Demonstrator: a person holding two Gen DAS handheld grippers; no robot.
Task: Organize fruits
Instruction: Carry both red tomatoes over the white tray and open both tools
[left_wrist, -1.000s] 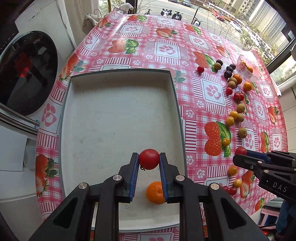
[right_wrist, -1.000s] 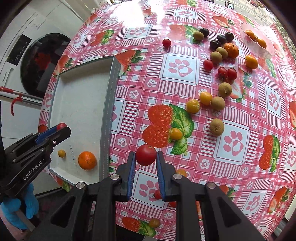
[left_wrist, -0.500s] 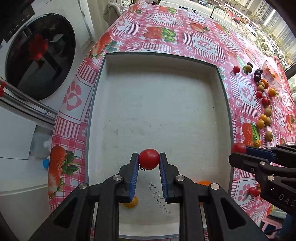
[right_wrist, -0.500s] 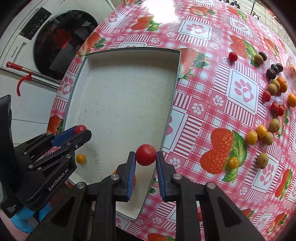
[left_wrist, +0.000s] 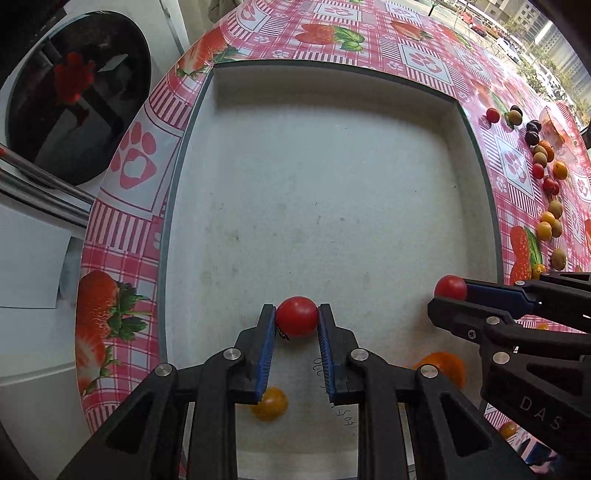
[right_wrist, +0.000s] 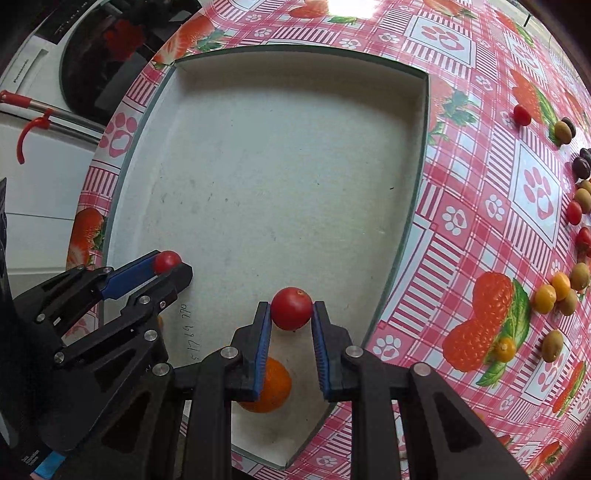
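My left gripper (left_wrist: 296, 320) is shut on a red cherry tomato (left_wrist: 296, 315) low over the near part of the white tray (left_wrist: 480, 177). My right gripper (right_wrist: 291, 309) is shut on another red tomato (right_wrist: 291, 308), also over the tray's (right_wrist: 417, 192) near end. Each gripper shows in the other's view: the right one (left_wrist: 448, 291) at the tray's right side, the left one (right_wrist: 170, 264) at its left. An orange (right_wrist: 271, 386) and a small yellow fruit (left_wrist: 270, 403) lie on the tray floor below the grippers; the orange (left_wrist: 445, 369) also shows in the left wrist view.
Several small fruits lie in a row on the strawberry-patterned tablecloth right of the tray: red (right_wrist: 522, 115), olive (right_wrist: 563, 131), dark (right_wrist: 581, 166) and yellow (right_wrist: 545, 299). A washing machine door (left_wrist: 74, 96) stands off the table's left edge.
Both grippers moved left and forward over the tray, each still holding its tomato. The right gripper came from above the tablecloth to above the tray's near end.
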